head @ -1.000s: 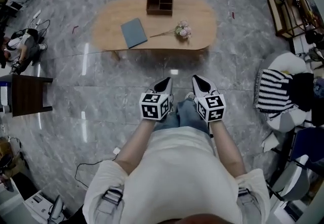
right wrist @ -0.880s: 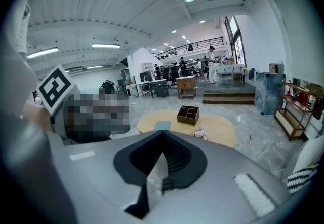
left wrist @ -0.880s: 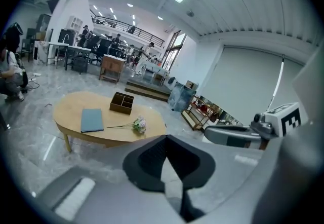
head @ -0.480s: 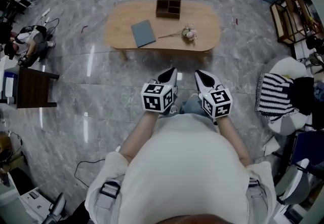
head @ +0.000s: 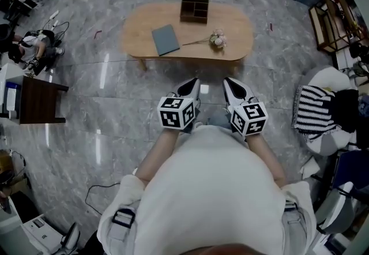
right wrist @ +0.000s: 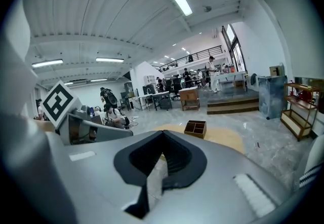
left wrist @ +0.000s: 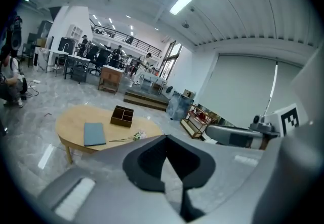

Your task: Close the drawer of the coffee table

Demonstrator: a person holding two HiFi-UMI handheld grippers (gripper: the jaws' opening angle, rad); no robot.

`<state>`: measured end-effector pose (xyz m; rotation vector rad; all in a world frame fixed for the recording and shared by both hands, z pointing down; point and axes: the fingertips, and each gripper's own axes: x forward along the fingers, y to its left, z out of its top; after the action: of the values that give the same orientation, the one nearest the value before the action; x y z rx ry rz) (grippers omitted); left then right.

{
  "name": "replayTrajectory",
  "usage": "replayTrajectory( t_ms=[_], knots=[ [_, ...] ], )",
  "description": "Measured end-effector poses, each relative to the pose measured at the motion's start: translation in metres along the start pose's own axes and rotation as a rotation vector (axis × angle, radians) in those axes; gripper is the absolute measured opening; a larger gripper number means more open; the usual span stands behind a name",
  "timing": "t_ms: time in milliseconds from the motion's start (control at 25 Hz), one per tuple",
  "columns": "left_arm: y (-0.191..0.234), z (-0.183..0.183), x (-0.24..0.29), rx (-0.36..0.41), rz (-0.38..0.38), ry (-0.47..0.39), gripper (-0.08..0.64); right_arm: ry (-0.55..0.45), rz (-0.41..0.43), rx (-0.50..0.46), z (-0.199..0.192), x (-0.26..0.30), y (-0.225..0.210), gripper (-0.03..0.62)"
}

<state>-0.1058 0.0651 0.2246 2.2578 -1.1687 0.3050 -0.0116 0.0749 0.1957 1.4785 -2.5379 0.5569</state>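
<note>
Surveying from largest to smallest: grey marble floor [head: 104,92] fills most of the head view, with the person's pale-shirted torso [head: 213,190] taking up the lower middle. An oval wooden coffee-table surface [head: 135,26] stands on that floor straight ahead of the person and well apart from both claws. Its drawer cannot be made out in any view. A dark wooden side table [head: 37,101] sits at the left edge, and a black-and-white striped cloth [head: 314,111] lies over a pale seat at the right edge. The left claw [head: 192,85] and right claw [head: 232,86] are held side by side in front of the torso, both pointing toward the coffee-table surface, near each other but apart. Each claw's own view shows its jaws pressed together with nothing between them. A marker cube [head: 176,113] rides on the left claw and another marker cube [head: 249,119] on the right. On the surface, a blue-grey book [head: 165,39] lies flat left of centre. A dark wooden compartment box [head: 194,10] stands at the far edge, apart from the book. A small flower sprig [head: 216,40] lies right of the book, its stem pointing toward it.
</note>
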Motion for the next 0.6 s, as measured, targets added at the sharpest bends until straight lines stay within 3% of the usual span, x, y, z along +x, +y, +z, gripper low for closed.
replayTrajectory(
  t_ms=[600],
  knots=[
    [0.0051, -0.0019, 0.0041, -0.02, -0.005, 0.005, 0.002, -0.008, 0.019, -0.01, 0.0051, 0.0061, 0.004, -0.003]
  ],
)
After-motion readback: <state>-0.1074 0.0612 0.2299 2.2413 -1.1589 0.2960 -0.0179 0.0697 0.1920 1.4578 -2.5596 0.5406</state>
